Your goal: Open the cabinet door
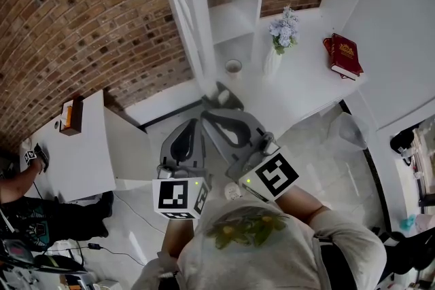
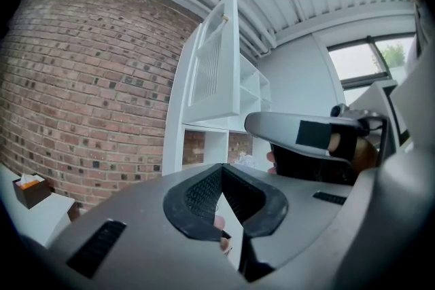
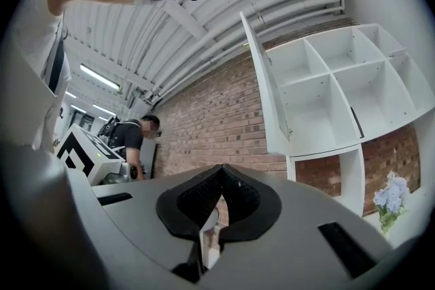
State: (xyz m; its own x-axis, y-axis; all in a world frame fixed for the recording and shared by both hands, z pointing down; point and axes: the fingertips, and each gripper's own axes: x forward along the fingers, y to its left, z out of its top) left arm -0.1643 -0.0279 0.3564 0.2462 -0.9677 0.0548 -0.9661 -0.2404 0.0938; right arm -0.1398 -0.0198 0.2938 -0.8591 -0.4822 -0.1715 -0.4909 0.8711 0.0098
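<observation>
The cabinet door (image 1: 183,10) is standing swung open from the upper part of the white shelf unit (image 1: 234,17), its panel sticking out toward the brick wall (image 1: 81,17) and leaving the white compartments behind it bare to view; in the right gripper view it is hanging high and to the left of those open compartments. Neither gripper is touching it. The right gripper (image 1: 221,97) is pointing toward the foot of the shelf unit, below the door's lower edge, with its jaws pressed together at the tips and nothing caught between them. Just beside it on the person's left, the left gripper (image 1: 192,127) is hanging level and a little farther back, its jaws likewise closed together on nothing. On the white counter (image 1: 306,98) under the shelves, a small cup (image 1: 233,66) is sitting near the unit's base, a white vase of pale flowers (image 1: 280,41) is standing next to it, and a red book (image 1: 344,56) is lying farther right. Off to the left, a tissue box (image 1: 70,116) is resting on a white table (image 1: 75,159), and another person (image 1: 20,197) is standing at that table's far edge.
</observation>
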